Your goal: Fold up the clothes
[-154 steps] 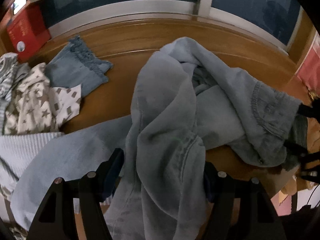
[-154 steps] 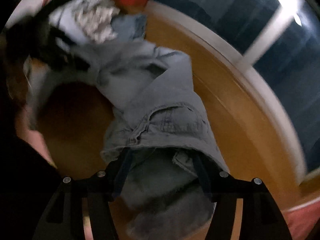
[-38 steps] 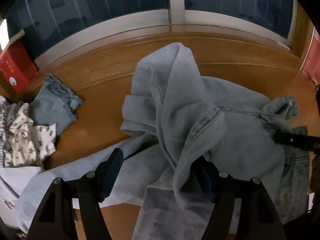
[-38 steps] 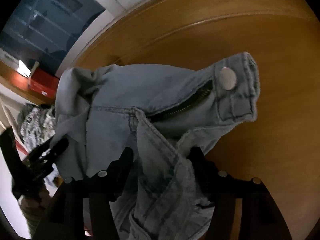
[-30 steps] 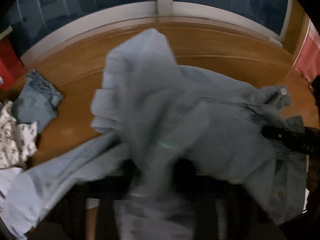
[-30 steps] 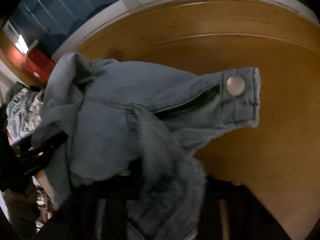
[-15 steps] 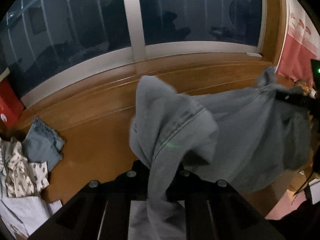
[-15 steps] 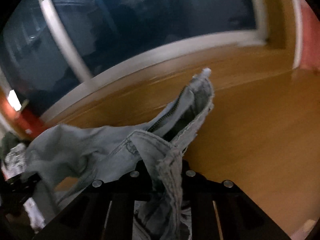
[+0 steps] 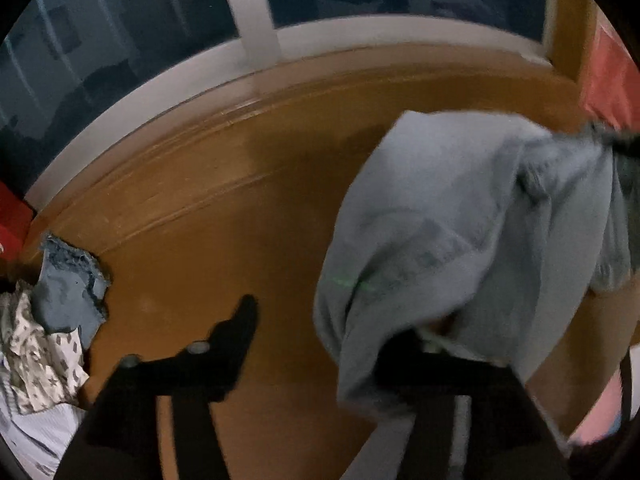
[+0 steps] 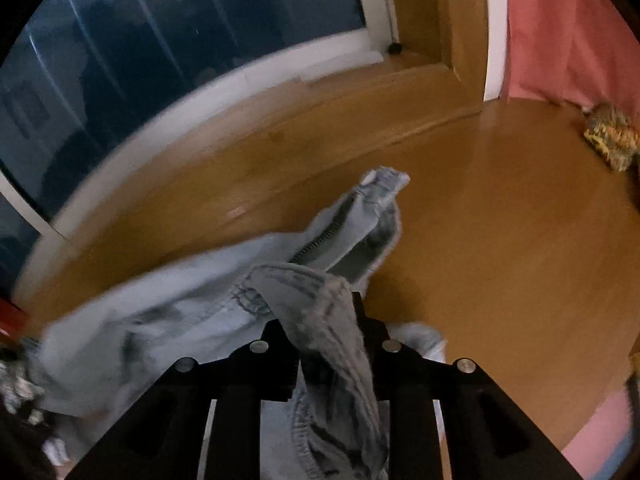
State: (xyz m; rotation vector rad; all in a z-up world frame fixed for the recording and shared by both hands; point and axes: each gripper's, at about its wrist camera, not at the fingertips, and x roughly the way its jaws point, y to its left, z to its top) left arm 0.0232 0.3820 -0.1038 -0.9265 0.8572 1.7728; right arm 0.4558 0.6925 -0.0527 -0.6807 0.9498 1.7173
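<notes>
A pair of light blue jeans (image 9: 460,216) hangs in the air above the wooden table (image 9: 240,208). My left gripper (image 9: 332,328) stands open; its left finger (image 9: 236,332) is bare and the denim drapes over its right finger. My right gripper (image 10: 324,320) is shut on the jeans (image 10: 312,300) near the waistband, with the open zipper and fly (image 10: 352,220) sticking up beyond the fingers. The rest of the jeans trails down to the left in the right wrist view.
A folded denim piece (image 9: 68,284) and star-patterned clothes (image 9: 36,356) lie at the table's left edge. A red box (image 9: 12,216) stands at the far left. A window frame (image 9: 256,40) runs behind the table. A pink curtain (image 10: 568,28) hangs on the right.
My left gripper has opened and let go of the jeans, which now only drape over its right finger. My right gripper stays shut on the waistband and the jeans have shifted right.
</notes>
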